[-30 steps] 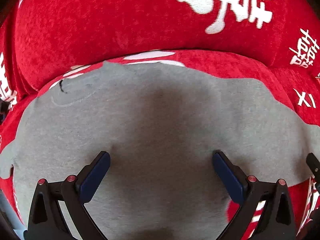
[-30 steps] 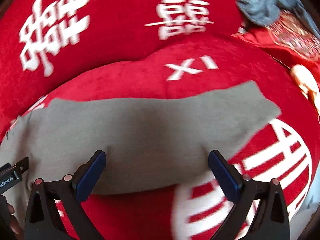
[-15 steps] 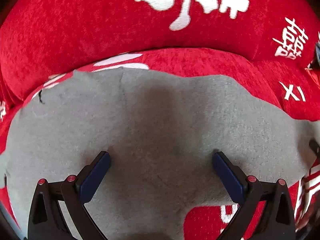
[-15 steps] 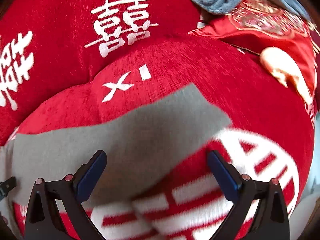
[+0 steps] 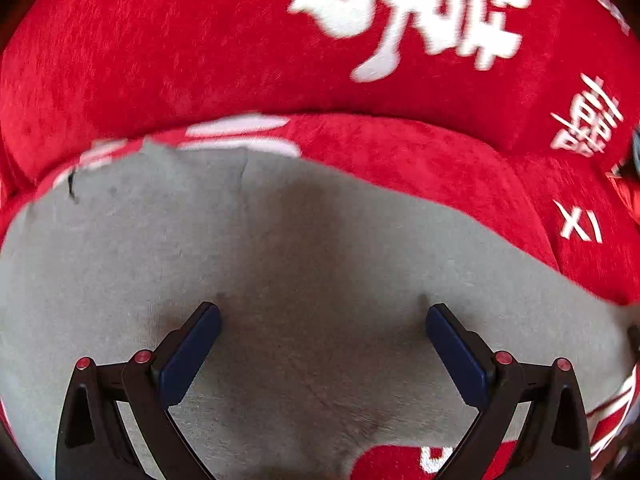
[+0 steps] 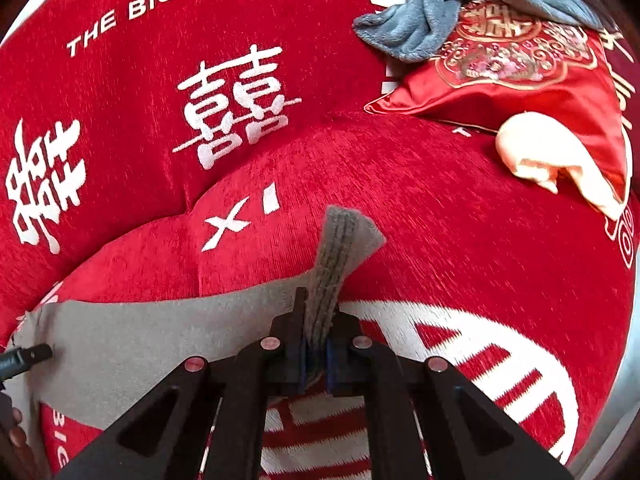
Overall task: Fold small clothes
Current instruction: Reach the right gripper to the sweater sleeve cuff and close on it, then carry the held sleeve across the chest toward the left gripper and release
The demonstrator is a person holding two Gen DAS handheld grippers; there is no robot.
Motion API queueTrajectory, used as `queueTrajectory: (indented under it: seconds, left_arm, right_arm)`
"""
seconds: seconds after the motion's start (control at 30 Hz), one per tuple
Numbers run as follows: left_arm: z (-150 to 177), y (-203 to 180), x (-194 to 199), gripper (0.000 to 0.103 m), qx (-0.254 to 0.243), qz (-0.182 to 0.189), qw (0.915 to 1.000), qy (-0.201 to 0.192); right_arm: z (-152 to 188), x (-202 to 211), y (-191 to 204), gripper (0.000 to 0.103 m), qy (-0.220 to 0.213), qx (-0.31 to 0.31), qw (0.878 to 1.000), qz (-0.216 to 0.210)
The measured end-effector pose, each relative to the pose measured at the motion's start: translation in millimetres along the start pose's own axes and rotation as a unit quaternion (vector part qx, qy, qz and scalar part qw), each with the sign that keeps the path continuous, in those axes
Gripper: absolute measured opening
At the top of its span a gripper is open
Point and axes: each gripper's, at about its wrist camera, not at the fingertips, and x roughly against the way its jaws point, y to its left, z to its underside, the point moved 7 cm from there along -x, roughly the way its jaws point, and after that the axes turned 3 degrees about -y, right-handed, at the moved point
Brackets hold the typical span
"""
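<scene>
A grey garment lies spread flat on a red sofa seat. My left gripper hangs open just above its middle, both blue pads over the cloth with nothing pinched. In the right wrist view the same grey garment stretches off to the left, and its ribbed end stands up bunched between the fingers of my right gripper, which is shut on it. The tip of the left gripper shows at the left edge.
The red sofa back with white lettering rises behind the seat. At the far right lie a red embroidered cushion, a blue-grey fleece garment and a pale peach cloth. A hand shows at the lower left.
My right gripper slid right along the grey garment to its end and shut on the ribbed edge, bunching it upward. The left gripper drifted slightly over the cloth and stayed open.
</scene>
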Motion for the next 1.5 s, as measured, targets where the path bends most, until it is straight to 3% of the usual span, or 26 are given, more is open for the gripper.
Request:
queueTrajectory:
  seconds: [0.07,0.17,0.37,0.43,0.53,0.67,0.9,1.27,1.5]
  left_arm:
    - [-0.5,-5.0,-1.0,0.103,-0.031,-0.024,0.9992,-0.003]
    - [1.3,-17.6,2.7,0.103,-0.07,-0.032,0.997,-0.008]
    - [4.4,7.9,18.3,0.103,-0.018,-0.002,0.9998,-0.012]
    - [12.0,18.8,5.7,0.103,-0.02,-0.023,0.9995,0.011]
    - [14.2,16.7,9.5,0.103,-0.044,-0.022,0.9988,0.002]
    - [10.3,26.0,28.8,0.103,-0.021,0.009,0.9995,-0.021]
    - [31.6,79.4,28.8,0.103,-0.013,-0.022,0.9996,-0.014]
    - [48.2,156.8,39.9,0.103,-0.011,-0.047,0.998,-0.041]
    - [54.3,213.8,41.4,0.103,0.032,-0.043,0.9977,-0.041]
  right_arm:
    - [4.1,-7.2,0.0,0.007,0.011,0.005,1.0,0.004]
    - [9.9,-20.6,-0.3,0.007,0.037,-0.004,0.999,-0.002]
    - [10.9,-19.4,-3.3,0.008,0.037,-0.009,0.999,-0.017]
    - [9.7,-15.7,-0.1,0.007,0.039,-0.002,0.999,-0.014]
    - [5.8,-8.5,10.3,0.007,0.038,-0.003,0.999,-0.024]
    - [-2.4,7.7,35.6,0.007,0.032,-0.011,0.997,-0.063]
    - [-3.5,26.6,84.6,0.006,0.042,-0.034,0.99,-0.131]
    - [20.9,34.1,173.3,0.006,0.062,-0.031,0.983,-0.168]
    - [40.6,35.5,231.0,0.006,0.074,-0.004,0.982,-0.171]
